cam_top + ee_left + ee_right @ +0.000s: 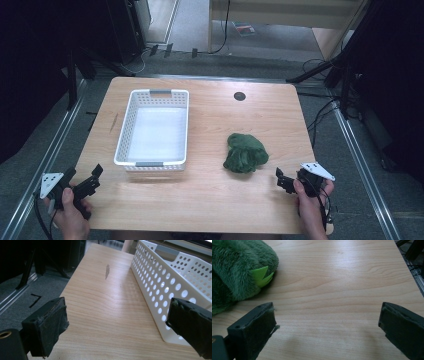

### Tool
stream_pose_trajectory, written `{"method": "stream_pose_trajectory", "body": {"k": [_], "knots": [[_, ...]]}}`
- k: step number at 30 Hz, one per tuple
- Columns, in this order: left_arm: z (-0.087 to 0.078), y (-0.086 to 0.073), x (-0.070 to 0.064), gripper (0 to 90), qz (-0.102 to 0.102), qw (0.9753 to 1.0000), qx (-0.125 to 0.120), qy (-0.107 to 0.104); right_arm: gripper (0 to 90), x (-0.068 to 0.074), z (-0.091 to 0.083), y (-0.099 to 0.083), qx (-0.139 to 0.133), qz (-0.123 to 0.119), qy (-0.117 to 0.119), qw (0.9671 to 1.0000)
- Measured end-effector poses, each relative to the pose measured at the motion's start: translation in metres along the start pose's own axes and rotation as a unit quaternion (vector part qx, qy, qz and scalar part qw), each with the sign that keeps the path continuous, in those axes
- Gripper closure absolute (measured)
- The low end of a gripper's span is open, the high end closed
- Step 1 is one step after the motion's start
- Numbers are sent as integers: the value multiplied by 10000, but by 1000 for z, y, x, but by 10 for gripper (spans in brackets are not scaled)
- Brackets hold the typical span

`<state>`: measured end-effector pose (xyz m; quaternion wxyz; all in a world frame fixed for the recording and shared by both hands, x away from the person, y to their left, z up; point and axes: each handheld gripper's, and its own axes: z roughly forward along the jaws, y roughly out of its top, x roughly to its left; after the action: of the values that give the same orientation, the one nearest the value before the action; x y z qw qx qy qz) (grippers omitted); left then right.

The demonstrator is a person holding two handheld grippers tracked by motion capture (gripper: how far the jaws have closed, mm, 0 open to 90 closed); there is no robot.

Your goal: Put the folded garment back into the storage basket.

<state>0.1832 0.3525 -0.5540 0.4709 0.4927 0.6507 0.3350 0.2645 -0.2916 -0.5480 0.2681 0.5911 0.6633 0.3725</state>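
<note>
Left tool (pixel 95 176) sits at the near-left corner of the worktop (pixel 210 200), held in a hand (pixel 70 212); jaws spread wide, nothing between them. Right tool (pixel 281 179) is at the near-right edge, held in the other hand (pixel 312 205); jaws also spread, empty.

Left gripper view: left tool (pixel 117 325) looks along the worktop (pixel 105 315) w/ the basket (pixel 160 287) just beside its right jaw. This view brings out the basket's side wall, white plastic w/ rows of round holes, a grey handle strip on the far end, plus a small dark mark on the wood beyond. High view gives instead the whole basket (pixel 125 145): rectangular, empty, on the left half of the worktop, long side running away from the person.

Right gripper view: right tool (pixel 327 327) faces bare wood (pixel 342 285), w/ the toy (pixel 234 272) up at the left, apart from the jaws. Close up it is shaggy dark green plush w/ pale green felt points. From above the toy (pixel 245 152) reads as a rumpled green lump on the right half, near the right tool and well apart from the basket. High view also has a round dark hole (pixel 239 96) at the far edge.
</note>
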Motion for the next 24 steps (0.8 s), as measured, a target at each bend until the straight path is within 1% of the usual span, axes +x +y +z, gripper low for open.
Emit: {"method": "stream_pose_trajectory", "body": {"k": [2,3,4,5,6,9,10,11,13,14,18,19,20,21,24], "knots": [[0,0,0,37,-3,10000,-8,27,13,0,0,0,11,19,15,10000],[0,1,0,37,-92,10000,-12,37,13,0,-1,0,8,21,14,10000],[-1,2,-1,36,-238,9997,9,-17,13,0,-1,0,10,14,2,10000],[-1,2,-1,36,-238,9997,9,-17,13,0,-1,0,10,14,2,10000],[-2,5,-3,37,-82,9999,37,68,13,0,0,0,16,-15,-9,10000],[-6,13,-2,37,-213,9997,-88,45,13,0,0,0,32,-13,-7,10000],[-6,13,-2,37,-213,9997,-88,45,13,0,0,0,39,15,-2,10000],[-9,18,-2,37,-212,9997,-91,72,13,0,0,0,38,20,-6,10000],[-12,21,-2,37,-176,9998,-91,99,13,0,1,0,38,1,11,10000],[-12,21,-2,37,-176,9998,-91,99,13,0,1,0,38,1,11,10000],[-19,32,-6,37,-197,9997,-143,80,13,0,0,0,24,6,23,10000],[-19,32,-6,37,-197,9997,-143,80,13,0,0,0,24,6,23,10000],[-21,35,-8,36,-202,9996,-181,34,13,0,0,0,26,-3,12,10000],[-21,35,-8,37,-202,9996,-181,34,13,0,0,0,32,4,11,10000],[-25,42,-15,37,-154,9997,-195,-50,13,1,1,0,50,4,3,10000]]}}
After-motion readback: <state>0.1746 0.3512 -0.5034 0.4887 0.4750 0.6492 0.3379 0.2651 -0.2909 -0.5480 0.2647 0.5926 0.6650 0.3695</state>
